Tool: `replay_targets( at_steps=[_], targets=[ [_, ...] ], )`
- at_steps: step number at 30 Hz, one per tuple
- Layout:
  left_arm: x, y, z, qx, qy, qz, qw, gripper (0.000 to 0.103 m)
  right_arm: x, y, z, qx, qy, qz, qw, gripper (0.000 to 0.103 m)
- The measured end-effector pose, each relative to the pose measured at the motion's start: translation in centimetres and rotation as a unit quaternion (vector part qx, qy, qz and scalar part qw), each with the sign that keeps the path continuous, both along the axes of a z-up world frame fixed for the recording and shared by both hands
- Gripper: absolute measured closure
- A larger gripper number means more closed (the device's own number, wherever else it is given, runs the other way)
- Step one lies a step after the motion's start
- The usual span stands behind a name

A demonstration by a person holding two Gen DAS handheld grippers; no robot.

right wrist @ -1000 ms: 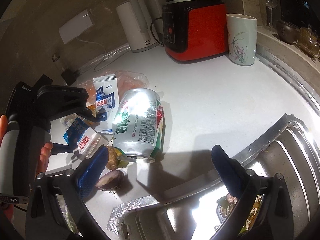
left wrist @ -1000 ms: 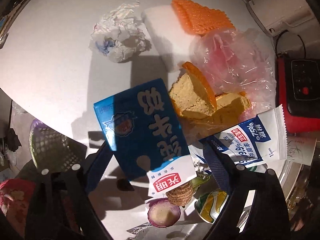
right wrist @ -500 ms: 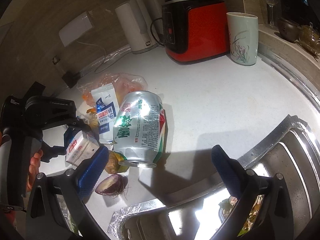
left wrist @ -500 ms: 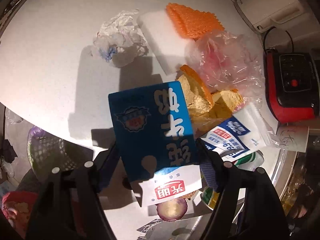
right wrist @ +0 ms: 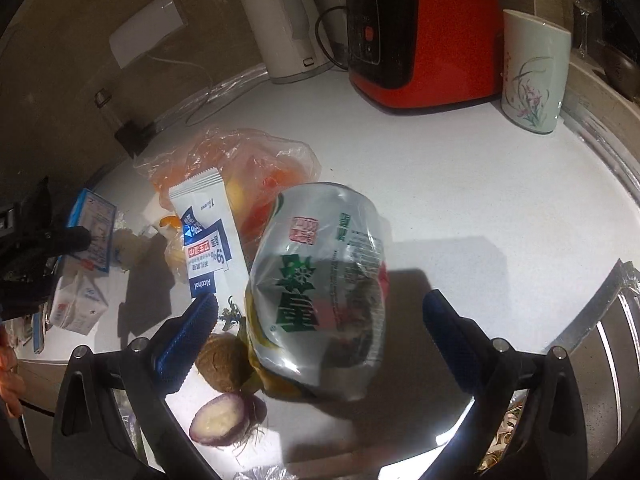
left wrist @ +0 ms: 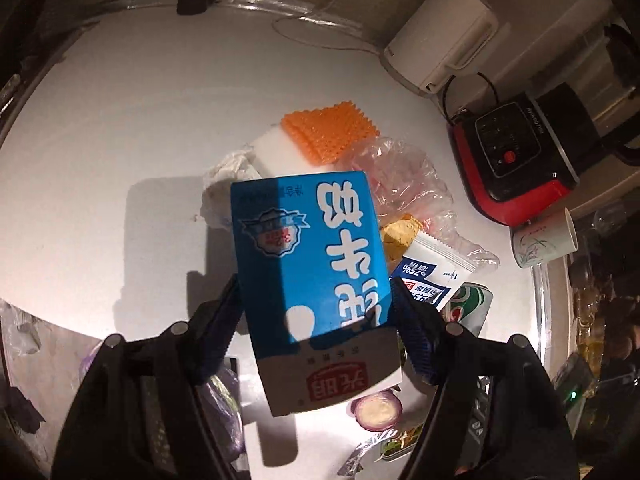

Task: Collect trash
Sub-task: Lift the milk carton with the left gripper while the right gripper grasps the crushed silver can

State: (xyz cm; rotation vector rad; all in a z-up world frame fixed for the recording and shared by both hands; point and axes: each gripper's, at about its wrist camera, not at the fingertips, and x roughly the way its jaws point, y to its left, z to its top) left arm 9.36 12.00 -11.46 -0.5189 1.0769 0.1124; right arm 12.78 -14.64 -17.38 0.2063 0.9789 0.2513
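White table (right wrist: 460, 208) under both tools. Your left tool (left wrist: 316, 320) is clamped on the blue milk carton (left wrist: 308, 256), lifted off the table. Your right tool (right wrist: 320, 320) is apart, crushed can (right wrist: 320, 296) lying between its pads, untouched; wipe packet (right wrist: 208, 236) beyond-left, red appliance (right wrist: 424, 36) farthest.

A home kitchen: a white bench (right wrist: 460, 184) carries a red-and-black countertop appliance (right wrist: 420, 32), a white electric kettle (right wrist: 280, 28) and a flower-painted ceramic cup (right wrist: 534, 68), beside a steel sink (right wrist: 612, 320) holding food scraps.
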Motion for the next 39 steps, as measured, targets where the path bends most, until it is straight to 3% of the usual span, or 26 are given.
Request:
replay_targets(
  at_steps=[8,13,15,23,28,39],
  targets=[
    [-1.6,-0.1,0.7,0.082,-0.041,-0.041,0.9950,0.034,1.1,-0.7,-1.8,-0.015,0.017,-0.011,1.000,0.002],
    [-2.9,0.6,0.6,0.083,-0.049,-0.040,0.9946,0.033,1.0,-1.4,-2.1,-0.013,0.014,-0.005,1.000,0.018],
    [-3.4,0.9,0.6,0.081,-0.049,-0.035,0.9949,0.034,1.3,-1.3,-1.9,-0.019,0.016,-0.002,1.000,0.036],
    [-4.5,0.7,0.4,0.101,-0.053,-0.045,0.9925,0.034,0.8,-1.1,-1.2,0.001,0.004,0.008,1.000,0.036],
    [-5.6,1.0,0.6,0.093,-0.059,-0.054,0.9924,0.034,-0.6,-0.9,0.7,-0.001,-0.012,0.009,1.000,0.036],
    [-10.0,2.8,2.2,0.076,-0.090,-0.123,0.9854,0.035,-9.3,2.3,6.6,0.037,-0.039,0.001,0.999,0.036]
  ],
)
